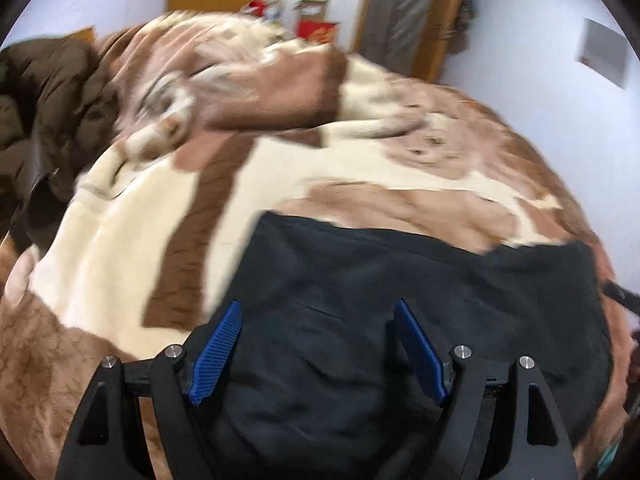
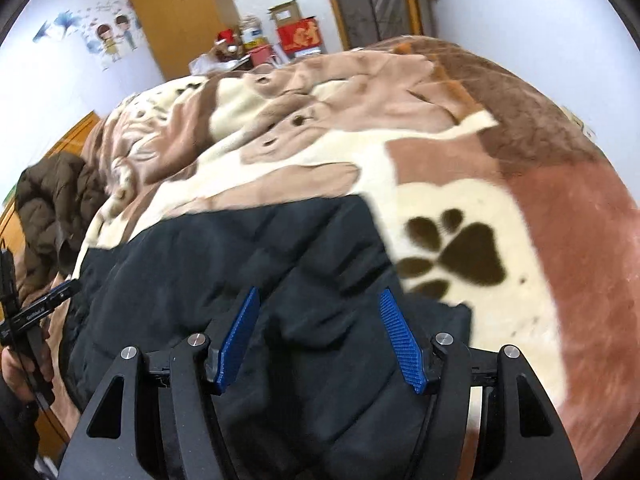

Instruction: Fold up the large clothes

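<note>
A black padded garment lies folded on the bed's brown and cream blanket. My left gripper hovers over its near left part, blue pads wide apart and open, with only cloth showing below the gap. In the right wrist view the same black garment fills the lower middle. My right gripper stands open over its near right part, with nothing pinched between the pads. The left gripper's body, held in a hand, shows at that view's left edge.
A brown puffy jacket is heaped at the bed's far left. The paw-print blanket spreads to the right of the garment. Boxes, a wooden door and a white wall stand beyond the bed.
</note>
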